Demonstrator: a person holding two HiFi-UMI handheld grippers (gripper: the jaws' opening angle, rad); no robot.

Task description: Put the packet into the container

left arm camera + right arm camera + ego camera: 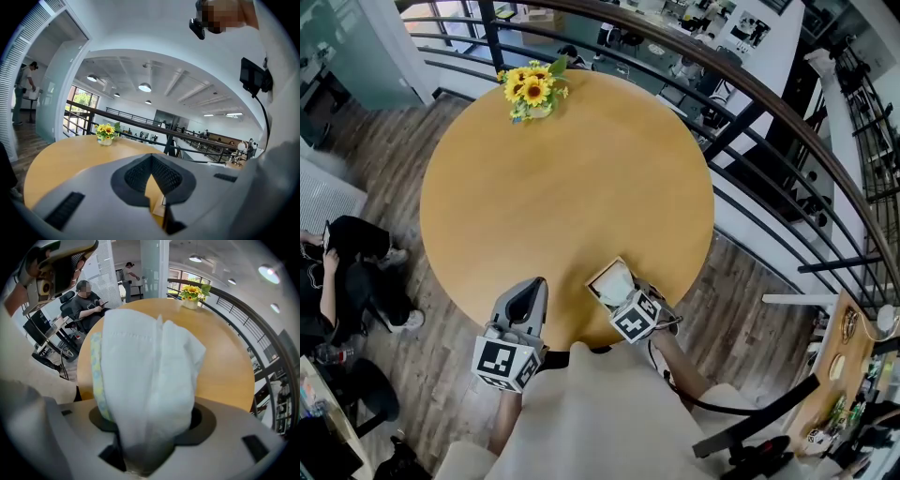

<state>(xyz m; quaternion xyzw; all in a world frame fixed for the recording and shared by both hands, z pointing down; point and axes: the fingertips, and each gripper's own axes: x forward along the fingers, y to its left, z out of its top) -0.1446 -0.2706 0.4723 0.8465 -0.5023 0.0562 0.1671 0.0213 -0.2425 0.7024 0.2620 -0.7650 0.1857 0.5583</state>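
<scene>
A soft white packet with a yellow-patterned edge stands up between the jaws of my right gripper, which is shut on it. In the head view the packet sits over a small tan box-like container near the front edge of the round wooden table. How deep it is inside the container I cannot tell. My left gripper lies just left of the container, its jaws together with nothing between them. Below its tips in the left gripper view, a tan corner of the container shows.
A vase of sunflowers stands at the table's far edge. A dark metal railing curves round the far and right sides. A person sits on the floor side at the left.
</scene>
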